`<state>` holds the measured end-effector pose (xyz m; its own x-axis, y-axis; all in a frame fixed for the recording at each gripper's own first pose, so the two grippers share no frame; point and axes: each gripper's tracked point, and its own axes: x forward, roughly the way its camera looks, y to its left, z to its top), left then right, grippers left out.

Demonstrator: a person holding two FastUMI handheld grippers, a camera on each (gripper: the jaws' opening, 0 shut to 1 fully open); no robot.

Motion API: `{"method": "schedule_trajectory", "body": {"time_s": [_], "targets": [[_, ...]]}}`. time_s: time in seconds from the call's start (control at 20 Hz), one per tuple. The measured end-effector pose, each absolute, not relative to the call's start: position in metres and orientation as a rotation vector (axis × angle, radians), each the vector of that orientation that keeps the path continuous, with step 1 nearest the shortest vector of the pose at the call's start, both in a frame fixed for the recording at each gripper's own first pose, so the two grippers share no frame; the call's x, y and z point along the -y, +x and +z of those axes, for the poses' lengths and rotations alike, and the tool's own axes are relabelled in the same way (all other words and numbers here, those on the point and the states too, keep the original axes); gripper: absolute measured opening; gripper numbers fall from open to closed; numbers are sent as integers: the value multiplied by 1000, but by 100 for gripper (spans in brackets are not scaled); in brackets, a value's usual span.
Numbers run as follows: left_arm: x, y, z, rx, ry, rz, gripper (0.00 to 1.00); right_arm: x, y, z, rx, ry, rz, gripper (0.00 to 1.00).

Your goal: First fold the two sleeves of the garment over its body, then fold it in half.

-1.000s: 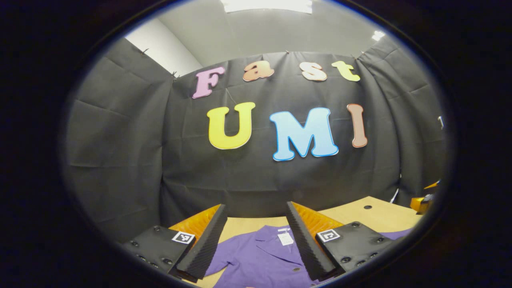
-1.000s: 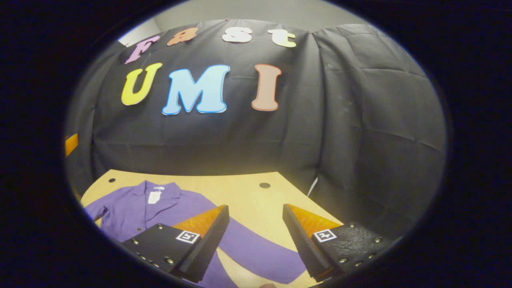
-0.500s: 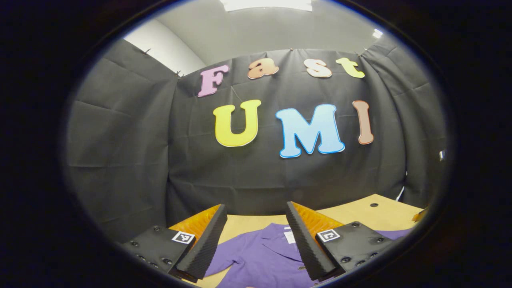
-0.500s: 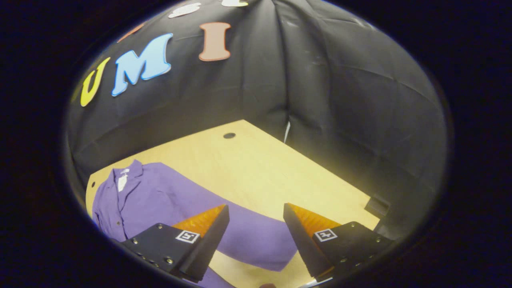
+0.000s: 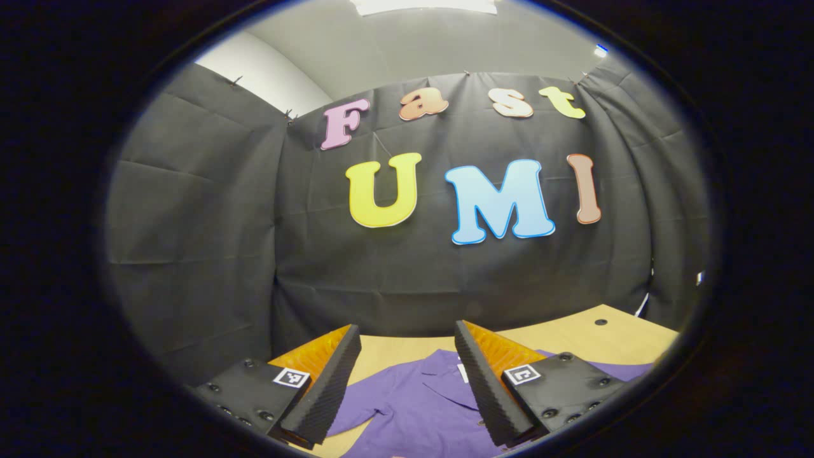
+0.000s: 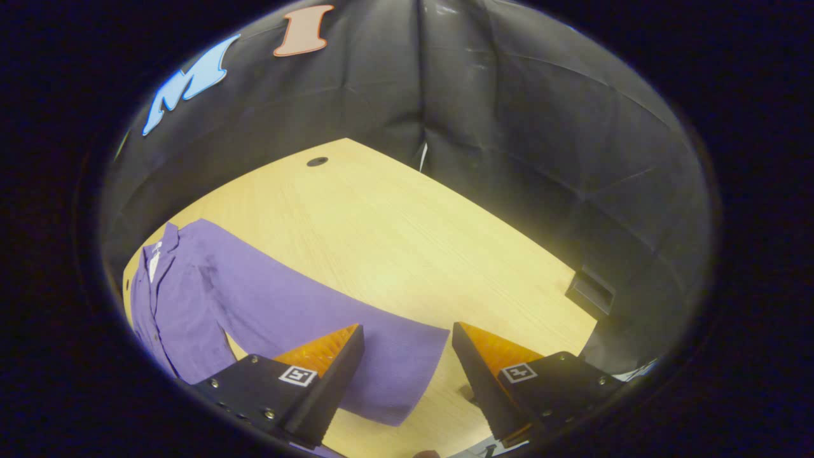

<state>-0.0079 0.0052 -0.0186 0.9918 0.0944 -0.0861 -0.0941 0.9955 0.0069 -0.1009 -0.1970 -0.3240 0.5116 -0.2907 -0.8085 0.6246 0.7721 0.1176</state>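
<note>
Purple garment (image 6: 191,299) cut off at the view's edge, its cuff partly behind the right gripper (image 6: 407,369)

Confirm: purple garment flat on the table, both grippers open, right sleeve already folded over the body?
Not folded. The right gripper view shows the sleeve stretched out across the table, away from the garment body. Right gripper and left gripper are open.

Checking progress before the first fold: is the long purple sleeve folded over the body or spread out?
Spread out. The sleeve lies flat on the table, stretching away from the garment's body.

Light wooden table (image 6: 394,222), purple garment (image 6: 210,299) spread flat on it
</note>
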Motion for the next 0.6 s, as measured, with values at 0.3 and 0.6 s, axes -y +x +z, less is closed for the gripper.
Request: {"method": "schedule_trajectory", "body": {"time_s": [0.3, 0.6], "targets": [[-11, -15, -14, -86, 15, 170, 94, 190, -103, -348, -927, 436, -503, 90], [-23, -19, -10, -75, 9, 185, 94, 186, -107, -355, -931, 448, -500, 95]]}}
